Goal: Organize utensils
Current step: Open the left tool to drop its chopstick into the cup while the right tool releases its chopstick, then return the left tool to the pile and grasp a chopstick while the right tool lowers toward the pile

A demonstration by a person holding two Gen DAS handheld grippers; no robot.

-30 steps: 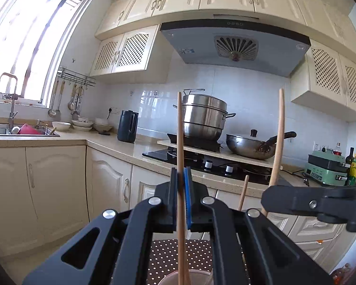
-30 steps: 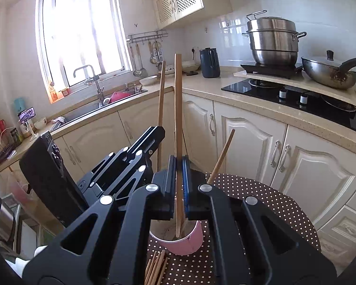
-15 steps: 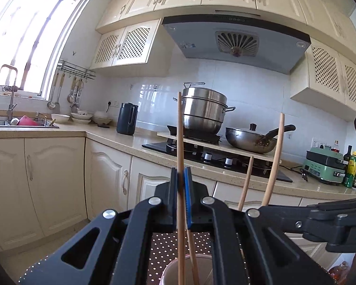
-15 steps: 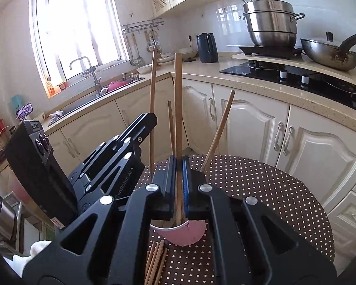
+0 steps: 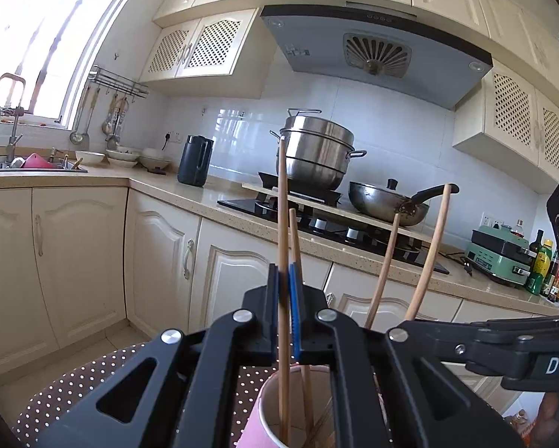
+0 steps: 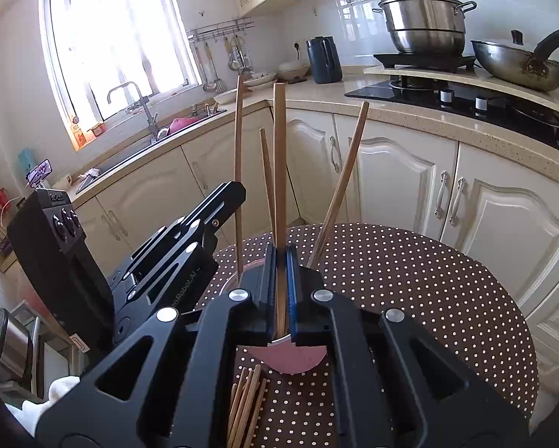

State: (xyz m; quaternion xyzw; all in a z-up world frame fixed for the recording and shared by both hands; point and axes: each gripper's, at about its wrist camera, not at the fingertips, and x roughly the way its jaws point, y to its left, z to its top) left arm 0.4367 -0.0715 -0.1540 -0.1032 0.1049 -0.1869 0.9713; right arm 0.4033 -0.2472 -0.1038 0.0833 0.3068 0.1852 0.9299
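Four wooden chopsticks stand up out of one pink paper cup (image 5: 268,410) set on a round table (image 6: 428,280) covered in brown cloth with white dots. Two of the four are gripped, one by each tool. The left gripper (image 5: 286,298) has its black, blue-padded jaws pressed closed on a single upright chopstick (image 5: 282,205), a thin, straight, pale-brown rod whose lower end reaches down inside the cup. The right gripper (image 6: 280,280) is likewise clamped tight on one chopstick (image 6: 279,149), broader and squarer at its upper end, held upright with its lower end over the cup's mouth; the cup's rim and pink wall show just below the jaws. The other two sticks lean free in the cup: a shorter one (image 6: 267,171) close beside the right gripper's stick, and one (image 6: 344,183) slanting off to the right. A loose bundle of further chopsticks (image 6: 245,403) lies flat on the cloth just beside the cup; about five can be made out, though the gripper body hides part of the bundle.

On the speckled stone counter behind stand one stacked stainless steamer pot (image 5: 318,153), one steel wok (image 5: 387,201) with a black handle, and one dark kettle (image 5: 194,160).
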